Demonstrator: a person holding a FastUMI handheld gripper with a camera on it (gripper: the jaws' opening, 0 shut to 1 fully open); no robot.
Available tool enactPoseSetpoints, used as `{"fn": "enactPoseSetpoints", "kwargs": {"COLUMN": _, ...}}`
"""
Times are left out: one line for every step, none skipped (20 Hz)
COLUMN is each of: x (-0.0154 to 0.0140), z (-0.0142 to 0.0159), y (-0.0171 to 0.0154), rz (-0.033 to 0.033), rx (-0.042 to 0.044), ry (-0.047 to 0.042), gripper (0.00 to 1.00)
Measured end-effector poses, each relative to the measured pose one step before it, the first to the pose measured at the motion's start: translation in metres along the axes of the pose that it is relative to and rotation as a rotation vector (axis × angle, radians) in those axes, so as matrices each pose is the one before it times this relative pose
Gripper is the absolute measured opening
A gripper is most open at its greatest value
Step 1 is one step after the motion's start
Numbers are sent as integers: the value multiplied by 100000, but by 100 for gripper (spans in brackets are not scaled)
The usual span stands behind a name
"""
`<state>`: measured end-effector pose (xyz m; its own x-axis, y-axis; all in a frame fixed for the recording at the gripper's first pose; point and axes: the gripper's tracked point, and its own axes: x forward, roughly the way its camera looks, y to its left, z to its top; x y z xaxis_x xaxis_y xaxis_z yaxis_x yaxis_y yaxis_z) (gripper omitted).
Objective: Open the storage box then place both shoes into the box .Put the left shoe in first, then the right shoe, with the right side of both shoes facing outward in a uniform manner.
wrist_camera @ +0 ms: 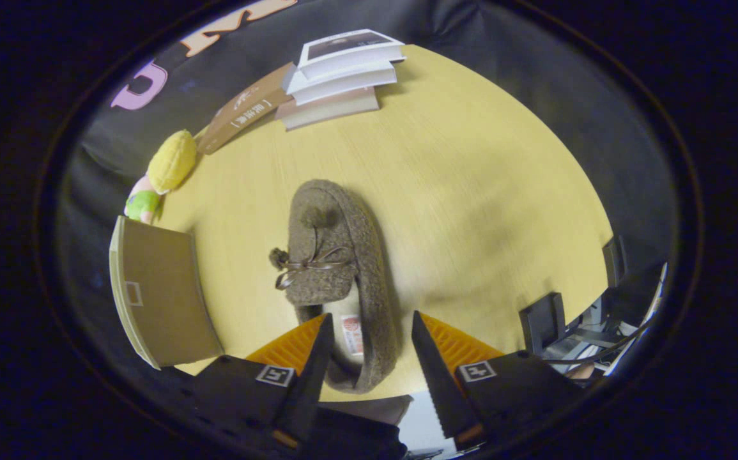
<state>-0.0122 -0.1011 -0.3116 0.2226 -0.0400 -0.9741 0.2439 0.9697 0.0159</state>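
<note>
Hovering over the near edge of the round, pale yellow wooden table (471,191), the gripper (370,332) has its two fingers spread wide apart, pressing on nothing. A fuzzy brown moccasin-style slipper with a thin leather bow (337,268) lies flat on the tabletop, sole down, roughly in the middle of the near half. Its open heel end sits between the fingertips, while its toe points away toward the far edge. One finger overlaps the heel's rim in the picture; whether it touches the slipper I cannot tell. The other finger stands apart from it.

A brown cardboard storage box with a small pale label (161,294) is at the table's left edge, just beside the slipper but not touching it. Further along that same edge lies a yellow and green plush toy (164,169). At the far edge rests a stack of pale-covered books (340,80), with a long brown book (247,108) leaning against the stack.
</note>
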Motion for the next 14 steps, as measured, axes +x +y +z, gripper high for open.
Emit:
{"fn": "enactPoseSetpoints", "kwargs": {"x": 475, "z": -37, "y": -24, "rz": -218, "rx": -1145, "ry": 890, "gripper": 69}}
{"fn": "enactPoseSetpoints", "kwargs": {"x": 524, "z": -238, "y": -297, "rz": -1681, "rx": -1853, "ry": 1288, "gripper": 61}}
{"fn": "enactPoseSetpoints", "kwargs": {"x": 341, "z": -300, "y": -499, "rz": -2924, "rx": -2815, "ry": 1182, "gripper": 53}}
{"fn": "enactPoseSetpoints", "kwargs": {"x": 260, "z": -145, "y": -128, "rz": -1254, "rx": -2063, "ry": 614, "gripper": 46}}
{"fn": "enactPoseSetpoints", "kwargs": {"x": 143, "z": -126, "y": 354, "rz": 326, "rx": -1194, "ry": 644, "gripper": 38}}
{"fn": "enactPoseSetpoints", "kwargs": {"x": 410, "z": -55, "y": -1, "rz": -883, "rx": -1299, "ry": 137, "gripper": 31}}
{"fn": "enactPoseSetpoints", "kwargs": {"x": -71, "z": -51, "y": -23, "rz": -860, "rx": -1150, "ry": 320, "gripper": 24}}
{"fn": "enactPoseSetpoints", "kwargs": {"x": 102, "z": 33, "y": -206, "rz": -1252, "rx": -109, "ry": 672, "gripper": 21}}
{"fn": "enactPoseSetpoints", "kwargs": {"x": 163, "z": -1, "y": -42, "rz": -554, "rx": 822, "ry": 518, "gripper": 17}}
{"fn": "enactPoseSetpoints", "kwargs": {"x": -116, "z": -92, "y": 47, "rz": -440, "rx": 618, "ry": 283, "gripper": 14}}
{"fn": "enactPoseSetpoints", "kwargs": {"x": -121, "z": -273, "y": -169, "rz": 2, "rx": -233, "ry": 425, "gripper": 11}}
{"fn": "enactPoseSetpoints", "kwargs": {"x": -142, "z": 295, "y": 236, "rz": 241, "rx": 252, "ry": -639, "gripper": 8}}
{"fn": "enactPoseSetpoints", "kwargs": {"x": 93, "z": -100, "y": -48, "rz": -82, "rx": 1024, "ry": -260, "gripper": 4}}
{"fn": "enactPoseSetpoints", "kwargs": {"x": 61, "z": -56, "y": 103, "rz": 786, "rx": 1541, "ry": -161, "gripper": 4}}
